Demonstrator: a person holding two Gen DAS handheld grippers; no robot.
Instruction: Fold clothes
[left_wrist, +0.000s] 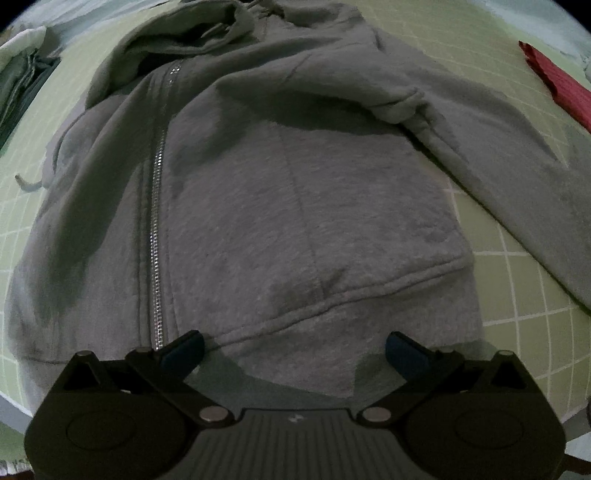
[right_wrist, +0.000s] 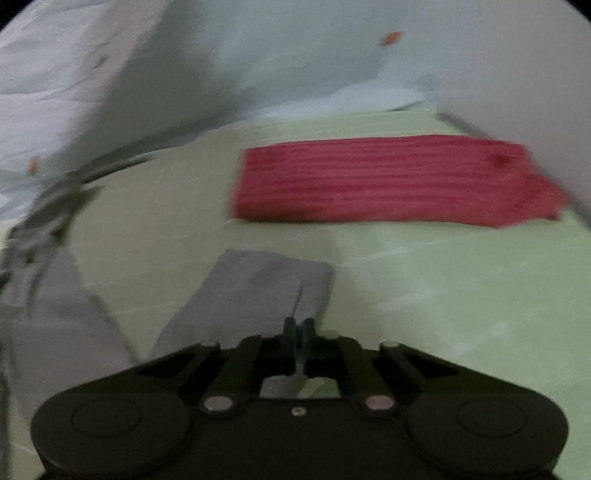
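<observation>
garment: grey zip hoodie (left_wrist: 258, 206) is lying front-up on the green grid mat (left_wrist: 517, 280), hood at the far end, zipper (left_wrist: 158, 206) running near-to-far left of centre, hem band at the near edge.
sleeve: one grey sleeve (left_wrist: 517, 177) is stretching out to the right across the mat, not yet folded in; its cuff end (right_wrist: 258, 291) is showing in the right wrist view, right in front of the fingertips.
left gripper: left gripper (left_wrist: 293, 347) is hovering over the near hem, jaws spread wide, nothing between them, pads clear of the cloth as far as can be told.
right gripper: right gripper (right_wrist: 298, 328) is sitting at the sleeve cuff with jaws pressed together; picture is blurred, so cannot tell if cloth is pinched between the pads.
other items: folded red cloth (right_wrist: 391, 181) is lying far right on the mat, well apart from the hoodie; another pile of clothes (left_wrist: 22, 74) is sitting far left.
step: sleeve fold is looking like the step in hand, body still flat and unfolded.
next move: probably calling for the right hand to carry the cuff left over the chest, provided the grip is real; left jaws staying near the hem to pin it down.
risk: thick fleece is likely slipping from a thin pinch.
</observation>
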